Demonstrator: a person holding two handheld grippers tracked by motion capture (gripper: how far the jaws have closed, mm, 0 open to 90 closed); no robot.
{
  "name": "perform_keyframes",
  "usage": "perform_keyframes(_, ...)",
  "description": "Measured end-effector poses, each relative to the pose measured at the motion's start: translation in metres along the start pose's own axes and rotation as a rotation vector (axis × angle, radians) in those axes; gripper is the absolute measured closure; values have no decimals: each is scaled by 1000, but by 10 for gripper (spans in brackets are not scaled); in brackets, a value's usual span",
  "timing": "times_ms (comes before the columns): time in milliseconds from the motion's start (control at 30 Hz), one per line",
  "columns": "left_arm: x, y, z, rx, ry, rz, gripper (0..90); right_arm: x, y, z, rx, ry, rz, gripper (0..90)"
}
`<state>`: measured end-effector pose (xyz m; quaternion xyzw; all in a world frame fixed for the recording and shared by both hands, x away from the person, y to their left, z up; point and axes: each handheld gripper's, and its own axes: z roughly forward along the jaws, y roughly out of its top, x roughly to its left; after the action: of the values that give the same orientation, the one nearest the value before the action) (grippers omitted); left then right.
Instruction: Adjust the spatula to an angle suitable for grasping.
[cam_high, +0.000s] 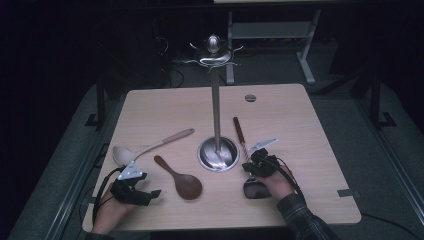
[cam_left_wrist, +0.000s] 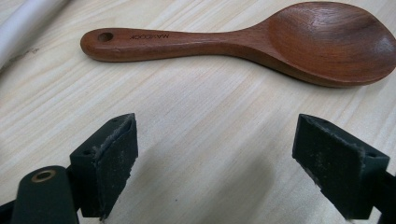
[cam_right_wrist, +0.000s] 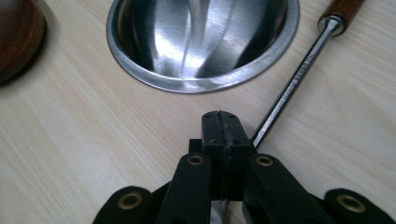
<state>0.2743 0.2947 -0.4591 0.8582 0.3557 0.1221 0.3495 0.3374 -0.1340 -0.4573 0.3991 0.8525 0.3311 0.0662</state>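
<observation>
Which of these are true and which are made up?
1. The spoon lies flat on the table. True.
2. The left gripper is holding the spoon. False: its jaws stand open, with bare table between them and the spoon farther off.
3. The right gripper has its jaws wide open. False: they are shut together.
4. The stand has a round, shiny base. True.

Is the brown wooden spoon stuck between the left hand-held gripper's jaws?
No, the wooden spoon lies on the table beyond the left hand-held gripper, whose jaws stand wide apart with nothing between them.
</observation>
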Motion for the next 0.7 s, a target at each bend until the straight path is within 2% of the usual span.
perform_keyframes(233,-1,0,0,-1,-1,-2,137,-14,-9,-8,15,-37,26,899)
perform_keyframes(700,0,0,0,0,1,0,139,-49,-22,-26,0,-112,85,899)
